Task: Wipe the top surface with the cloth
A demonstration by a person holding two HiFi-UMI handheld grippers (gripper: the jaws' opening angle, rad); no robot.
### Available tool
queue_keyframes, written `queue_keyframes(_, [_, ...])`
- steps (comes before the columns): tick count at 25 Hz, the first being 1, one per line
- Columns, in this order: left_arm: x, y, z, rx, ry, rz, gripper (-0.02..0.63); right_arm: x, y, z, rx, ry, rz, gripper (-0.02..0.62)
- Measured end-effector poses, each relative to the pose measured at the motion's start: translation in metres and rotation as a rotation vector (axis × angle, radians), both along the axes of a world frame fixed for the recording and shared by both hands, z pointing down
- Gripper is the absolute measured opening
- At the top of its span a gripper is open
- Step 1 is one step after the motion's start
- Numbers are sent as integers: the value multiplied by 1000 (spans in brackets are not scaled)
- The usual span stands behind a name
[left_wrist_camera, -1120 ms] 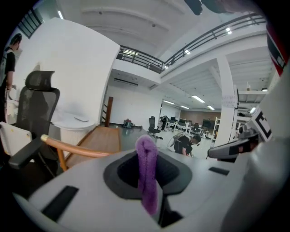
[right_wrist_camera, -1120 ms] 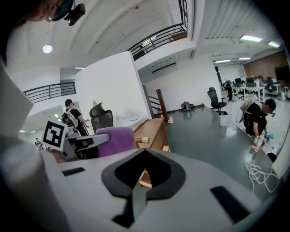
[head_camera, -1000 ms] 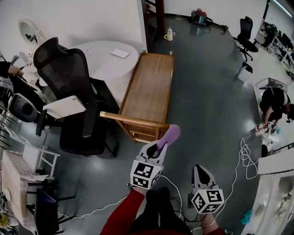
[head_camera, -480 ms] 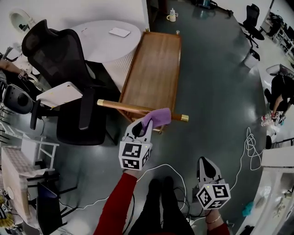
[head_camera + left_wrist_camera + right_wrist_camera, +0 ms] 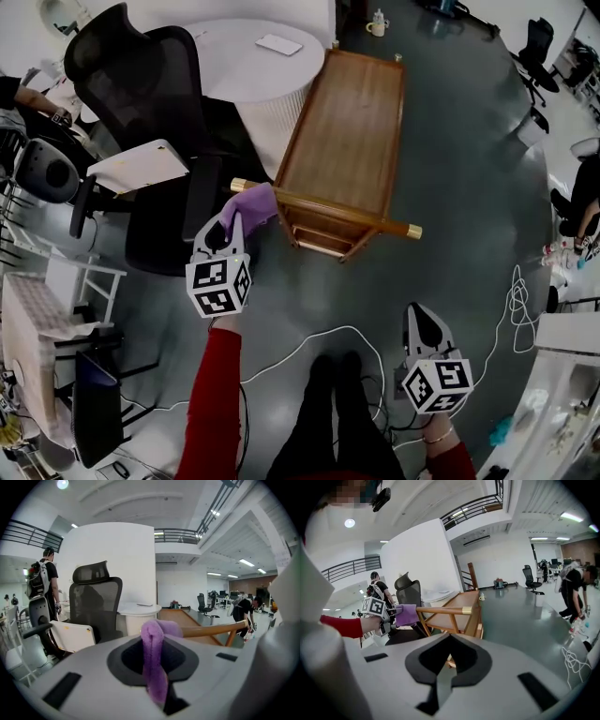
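A long wooden cart with a flat top point(image 5: 349, 131) stands on the grey floor, and a round handle bar point(image 5: 337, 212) with brass ends crosses its near end. My left gripper point(image 5: 231, 228) is shut on a purple cloth point(image 5: 249, 206), which touches the bar's left end. In the left gripper view the cloth point(image 5: 153, 653) hangs pinched between the jaws, with the bar point(image 5: 213, 630) just beyond. My right gripper point(image 5: 421, 319) hangs low at the right, shut and holding nothing, well short of the cart. The right gripper view shows the cloth point(image 5: 407, 615) against the bar point(image 5: 440, 610).
A black office chair point(image 5: 141, 84) with a white board point(image 5: 141, 167) on it stands left of the cart. A round white table point(image 5: 253, 66) is behind it. A white cable point(image 5: 309, 342) lies on the floor by the person's feet point(image 5: 328, 394). A cup point(image 5: 378, 23) sits beyond the cart.
My left gripper has carried the cloth leftward along the handle bar, from near its right end to its left end. The right gripper has stayed low.
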State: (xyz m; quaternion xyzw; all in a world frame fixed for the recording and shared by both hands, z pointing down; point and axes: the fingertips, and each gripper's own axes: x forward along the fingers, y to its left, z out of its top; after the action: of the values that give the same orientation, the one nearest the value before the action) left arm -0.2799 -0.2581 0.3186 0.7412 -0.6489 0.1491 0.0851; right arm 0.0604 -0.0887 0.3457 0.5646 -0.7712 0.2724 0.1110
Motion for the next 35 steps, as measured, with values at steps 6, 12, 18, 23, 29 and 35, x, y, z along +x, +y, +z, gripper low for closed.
queue_keyframes(6, [-15, 27, -8, 13, 27, -15, 55, -18, -1, -6, 32, 18, -6, 11])
queue_keyframes(12, [130, 95, 6, -21, 172, 350, 55, 5, 17, -1, 29, 7, 54, 11])
queue_keyframes(18, [243, 108, 55, -107, 176, 607, 55, 43, 36, 11, 8, -3, 134, 11])
queue_keyframes(23, [255, 67, 81, -92, 133, 577, 55, 61, 44, 25, -10, 2, 161, 11])
queue_keyframes(29, [200, 28, 87, -75, 70, 467, 55, 36, 31, 43, -30, 20, 124, 12])
queue_keyframes(35, [113, 7, 83, -73, 72, 284, 55, -19, 7, 50, -34, 33, 68, 11])
